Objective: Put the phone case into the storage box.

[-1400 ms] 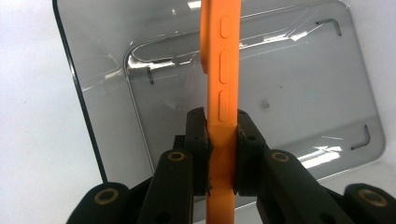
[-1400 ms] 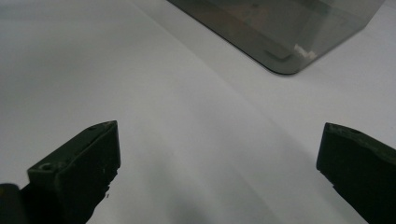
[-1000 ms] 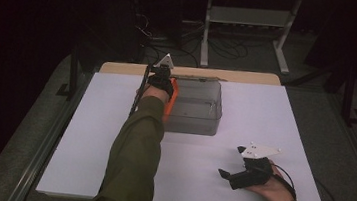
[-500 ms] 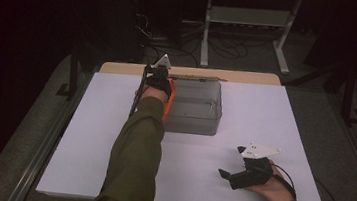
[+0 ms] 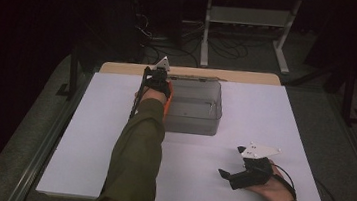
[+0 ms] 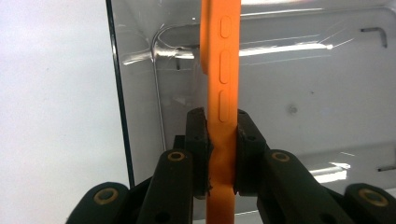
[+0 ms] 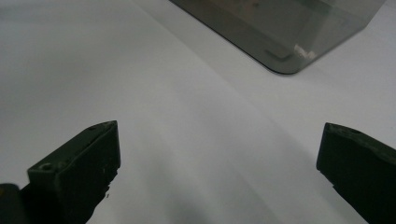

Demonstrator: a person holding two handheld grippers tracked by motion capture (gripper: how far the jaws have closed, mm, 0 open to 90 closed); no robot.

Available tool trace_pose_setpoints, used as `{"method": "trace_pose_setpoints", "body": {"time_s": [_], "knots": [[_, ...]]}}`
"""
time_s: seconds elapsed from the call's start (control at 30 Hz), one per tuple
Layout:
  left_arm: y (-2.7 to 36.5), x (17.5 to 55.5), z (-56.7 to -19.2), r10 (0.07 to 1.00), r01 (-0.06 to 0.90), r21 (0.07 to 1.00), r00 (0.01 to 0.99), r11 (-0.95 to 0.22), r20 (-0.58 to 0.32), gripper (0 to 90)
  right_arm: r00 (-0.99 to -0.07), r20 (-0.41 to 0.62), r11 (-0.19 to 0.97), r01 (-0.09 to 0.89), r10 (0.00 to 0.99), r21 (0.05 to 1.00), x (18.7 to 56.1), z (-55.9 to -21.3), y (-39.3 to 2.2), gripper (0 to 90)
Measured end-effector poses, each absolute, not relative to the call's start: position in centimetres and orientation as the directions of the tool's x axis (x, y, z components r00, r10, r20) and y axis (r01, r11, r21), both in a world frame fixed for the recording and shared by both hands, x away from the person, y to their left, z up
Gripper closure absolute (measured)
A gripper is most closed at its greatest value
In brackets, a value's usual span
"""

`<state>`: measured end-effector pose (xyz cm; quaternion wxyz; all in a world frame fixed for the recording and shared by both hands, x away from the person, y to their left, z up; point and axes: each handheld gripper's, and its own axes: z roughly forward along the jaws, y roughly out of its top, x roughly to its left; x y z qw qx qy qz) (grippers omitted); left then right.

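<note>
Nothing has shifted since the earlier frames: both hands and the orange case hold the same places.

Item one: slim orange silicone phone case (image 6: 219, 79) with three raised side buttons, standing on edge, clenched between the jaws of the left gripper (image 6: 220, 140), whose black pads press it from both sides. It hangs over the left end of a clear smoky-grey plastic tub (image 5: 193, 109), rectangular with rounded corners, which stands toward the far middle of the white bench (image 5: 97, 137). From above, the left gripper (image 5: 157, 78) sits at the tub's near-left corner, on an olive-green sleeve (image 5: 135, 161). Item two: right gripper (image 5: 229, 176), resting low near the bench's near-right edge, well apart from the tub; its jaws stand wide and released, bare white surface between them, one tub corner (image 7: 285, 60) ahead.
</note>
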<state>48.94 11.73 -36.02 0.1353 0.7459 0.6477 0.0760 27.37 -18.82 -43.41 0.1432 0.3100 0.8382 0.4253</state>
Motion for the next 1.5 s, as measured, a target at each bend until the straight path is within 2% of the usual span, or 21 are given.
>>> {"method": "trace_pose_setpoints", "body": {"time_s": [0.43,1.5], "knots": [[11.6,49.0,-36.8,0.989,0.956,0.269,0.136,-0.116,-0.057,78.3,-0.767,0.024,0.447,0.399,0.641,0.801,27.4,-43.4,-18.8,0.0],[11.7,49.1,-35.8,0.989,0.951,0.282,0.142,-0.125,-0.040,76.9,-0.768,0.024,0.446,0.397,0.640,0.802,27.4,-43.4,-18.8,0.0]]}}
